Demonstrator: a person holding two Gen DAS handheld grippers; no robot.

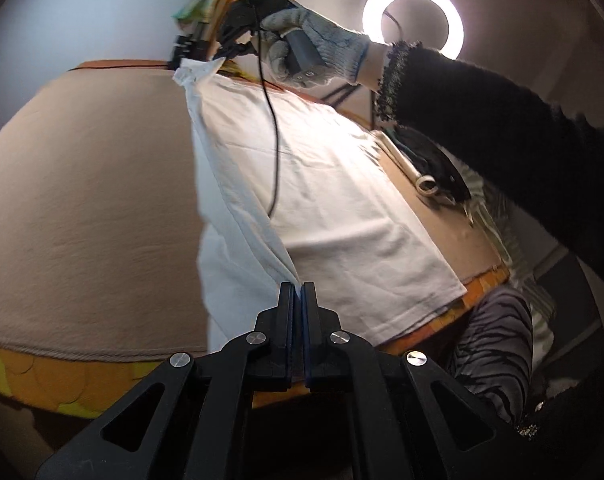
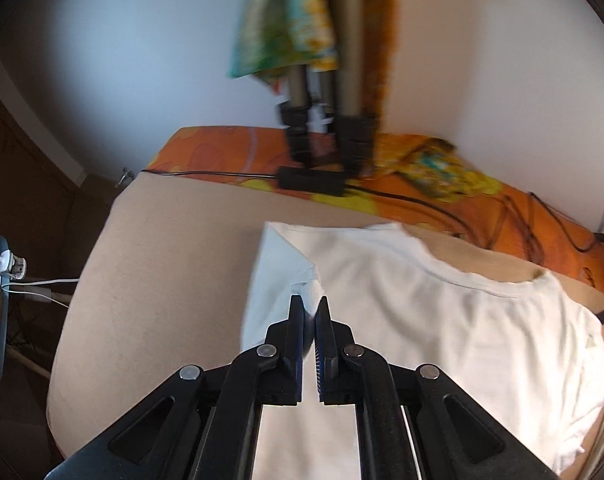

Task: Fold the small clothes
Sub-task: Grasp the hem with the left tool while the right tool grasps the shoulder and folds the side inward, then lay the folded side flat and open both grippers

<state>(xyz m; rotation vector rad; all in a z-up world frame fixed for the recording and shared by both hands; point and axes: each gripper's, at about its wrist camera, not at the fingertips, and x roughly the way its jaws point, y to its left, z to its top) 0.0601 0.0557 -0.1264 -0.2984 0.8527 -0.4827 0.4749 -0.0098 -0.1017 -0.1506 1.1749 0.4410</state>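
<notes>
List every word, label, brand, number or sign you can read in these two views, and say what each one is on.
No readable text in either view.
White shirt: plain, no print or tag showing.
Orange patterned cloth: shapes only, no letters.
Device in the gloved hand: a green light, no legible marking.
Charger at the left edge: too small to read.

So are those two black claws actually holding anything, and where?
Yes, both grip the white cotton T-shirt by one side edge: the left gripper near the hem, the right gripper at the sleeve end.
</notes>
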